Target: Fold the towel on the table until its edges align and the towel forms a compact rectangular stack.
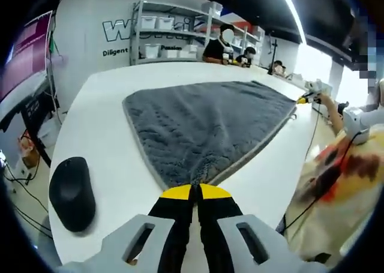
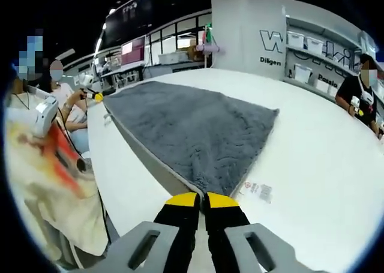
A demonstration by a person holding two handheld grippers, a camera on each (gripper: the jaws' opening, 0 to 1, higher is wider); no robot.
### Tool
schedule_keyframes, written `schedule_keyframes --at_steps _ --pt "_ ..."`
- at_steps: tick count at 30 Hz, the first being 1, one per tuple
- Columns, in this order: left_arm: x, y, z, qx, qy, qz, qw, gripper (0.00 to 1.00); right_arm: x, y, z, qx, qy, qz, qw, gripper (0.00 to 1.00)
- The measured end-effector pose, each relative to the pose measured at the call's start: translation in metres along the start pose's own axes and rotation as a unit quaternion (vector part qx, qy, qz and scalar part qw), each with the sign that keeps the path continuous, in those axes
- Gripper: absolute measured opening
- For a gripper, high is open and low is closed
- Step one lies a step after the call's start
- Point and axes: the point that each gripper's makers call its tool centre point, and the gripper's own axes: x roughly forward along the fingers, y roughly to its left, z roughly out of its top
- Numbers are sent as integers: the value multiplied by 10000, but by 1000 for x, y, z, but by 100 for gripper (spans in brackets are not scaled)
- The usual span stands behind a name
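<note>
This looks like a lab or demonstration workspace inside a commercial building. A large white table (image 1: 114, 141) runs through the room, with several people working around its far edge at about one o'clock in the left gripper view. Behind them stands a metal shelving rack (image 1: 174, 30) stacked with white storage bins, against a white wall (image 1: 90, 39) carrying large printed lettering (only partly readable). A long ceiling strip light (image 1: 294, 12) runs overhead. In the right gripper view, glass-fronted rooms (image 2: 162, 45) line the back at eleven o'clock.
</note>
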Motion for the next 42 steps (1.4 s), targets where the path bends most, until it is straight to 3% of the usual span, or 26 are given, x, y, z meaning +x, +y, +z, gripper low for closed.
schedule_keyframes --at_steps 11,23,32,42 --pt "4 -2 10 -136 1 -12 9999 2 2 -9 11 65 -47 13 10000 0" --pt "8 7 31 -443 -116 6 9990 2 6 -23 34 40 -84 -113 9999 0" --pt "17 21 48 -385 -42 192 9991 2 20 -38 46 -284 217 -465 9983 0" --pt "19 31 61 -444 -103 324 9984 3 31 -48 56 -519 289 -757 9954 0"
